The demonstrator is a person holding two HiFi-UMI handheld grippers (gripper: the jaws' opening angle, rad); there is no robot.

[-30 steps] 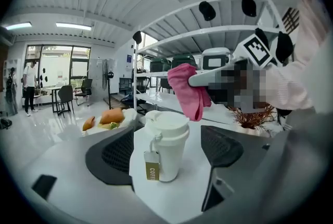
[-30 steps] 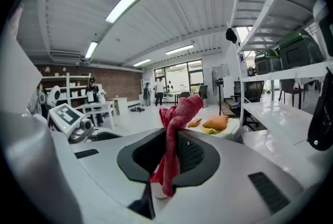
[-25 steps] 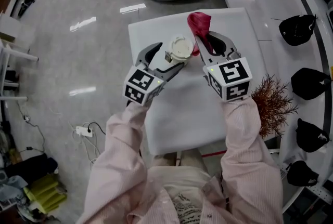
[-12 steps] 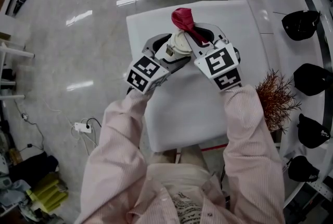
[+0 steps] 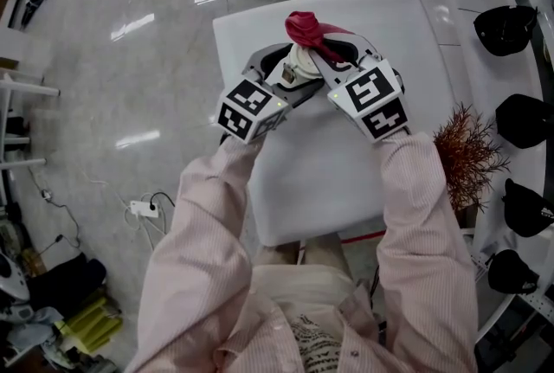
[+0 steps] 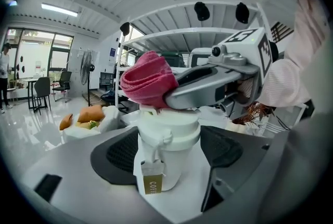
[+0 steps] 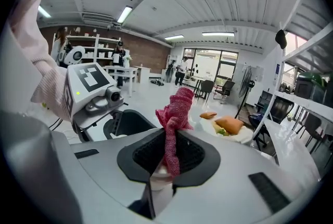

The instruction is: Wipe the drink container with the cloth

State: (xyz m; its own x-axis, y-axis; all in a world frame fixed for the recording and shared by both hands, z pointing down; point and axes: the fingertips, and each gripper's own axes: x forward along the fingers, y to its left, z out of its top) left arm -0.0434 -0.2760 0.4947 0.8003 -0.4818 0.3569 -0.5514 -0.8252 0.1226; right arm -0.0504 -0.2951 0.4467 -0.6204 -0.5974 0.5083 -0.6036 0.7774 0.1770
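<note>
Tongs at the cup [image 6: 167,163]
Your left tongs [image 5: 281,73] clasp it; right tongs [image 7: 165,163] pinch the red cloth [image 6: 148,80] on its lid [image 6: 169,125]

Your right gripper [image 7: 165,163] pinches the red cloth [image 7: 176,114]; it stands upright between the fingers [image 7: 200,158]. Your left gripper [image 7: 124,123] sits just beside.

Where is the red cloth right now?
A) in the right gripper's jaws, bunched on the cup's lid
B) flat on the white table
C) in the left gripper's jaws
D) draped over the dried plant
A: the right gripper is shut on the red cloth, whose bunched end sits on the lid of the coffee cup, which the left gripper clamps.
</note>
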